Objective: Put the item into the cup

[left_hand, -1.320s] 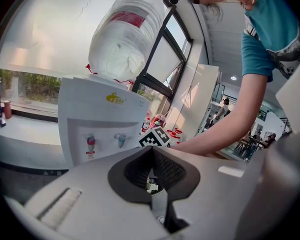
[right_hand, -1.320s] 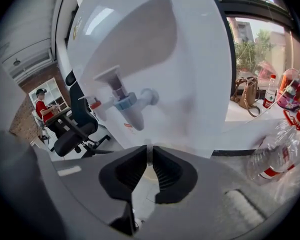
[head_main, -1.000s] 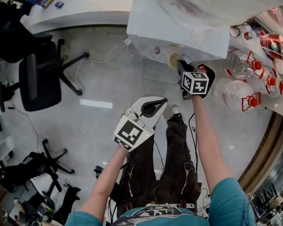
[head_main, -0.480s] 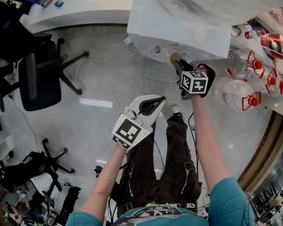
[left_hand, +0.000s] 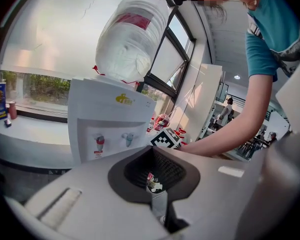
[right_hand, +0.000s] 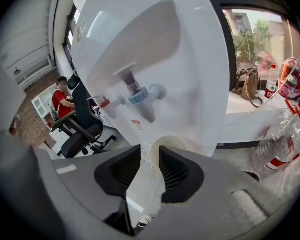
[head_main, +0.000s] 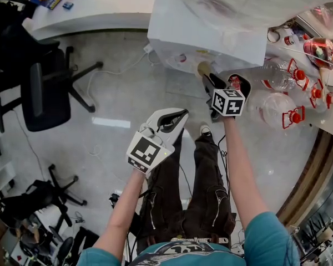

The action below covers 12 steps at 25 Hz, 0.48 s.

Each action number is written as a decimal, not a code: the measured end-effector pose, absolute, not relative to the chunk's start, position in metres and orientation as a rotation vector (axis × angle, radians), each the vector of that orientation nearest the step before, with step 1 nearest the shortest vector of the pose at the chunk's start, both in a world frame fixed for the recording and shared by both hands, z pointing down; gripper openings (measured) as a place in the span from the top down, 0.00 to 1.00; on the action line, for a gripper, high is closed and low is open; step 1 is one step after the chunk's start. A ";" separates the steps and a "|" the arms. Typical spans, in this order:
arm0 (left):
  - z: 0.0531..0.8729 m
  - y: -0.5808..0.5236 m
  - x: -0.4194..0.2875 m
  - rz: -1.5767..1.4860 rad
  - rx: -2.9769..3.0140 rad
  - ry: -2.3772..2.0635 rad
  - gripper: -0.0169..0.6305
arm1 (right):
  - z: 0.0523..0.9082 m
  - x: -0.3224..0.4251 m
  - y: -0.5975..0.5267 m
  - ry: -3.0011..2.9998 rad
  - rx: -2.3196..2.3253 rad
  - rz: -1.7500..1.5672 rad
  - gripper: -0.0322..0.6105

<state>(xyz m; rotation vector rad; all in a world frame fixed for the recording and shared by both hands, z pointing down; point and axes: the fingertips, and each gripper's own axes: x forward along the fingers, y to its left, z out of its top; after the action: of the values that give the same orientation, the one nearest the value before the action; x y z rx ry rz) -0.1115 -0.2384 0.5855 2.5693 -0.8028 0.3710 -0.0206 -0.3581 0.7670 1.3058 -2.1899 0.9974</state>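
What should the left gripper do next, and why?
Probably carry the left gripper up over the cup: its jaws are shut on the small item, well short of the cup, which stands open at the water dispenser.

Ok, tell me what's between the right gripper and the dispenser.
A paper cup, in the right gripper view, just beyond the right gripper, whose jaws have just been opening with nothing between them.

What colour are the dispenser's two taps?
Red tap, blue tap; best in the left gripper view.
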 end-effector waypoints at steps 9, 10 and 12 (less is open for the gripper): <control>0.571 -0.253 -0.137 0.378 2.553 -0.905 0.95 | 0.708 -0.030 -0.326 -2.310 1.302 0.982 0.77; 0.568 -0.254 -0.138 0.368 2.565 -0.912 0.95 | 0.699 -0.031 -0.323 -2.328 1.303 0.981 0.78; 0.561 -0.254 -0.138 0.364 2.580 -0.914 0.95 | 0.679 -0.033 -0.317 -2.364 1.303 0.971 0.79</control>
<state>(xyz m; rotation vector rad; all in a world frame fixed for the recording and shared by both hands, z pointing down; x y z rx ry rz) -0.1376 -0.2544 0.5613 2.5801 -0.9143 0.3637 -0.0329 -0.3170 0.6791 1.3028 -2.3637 0.9707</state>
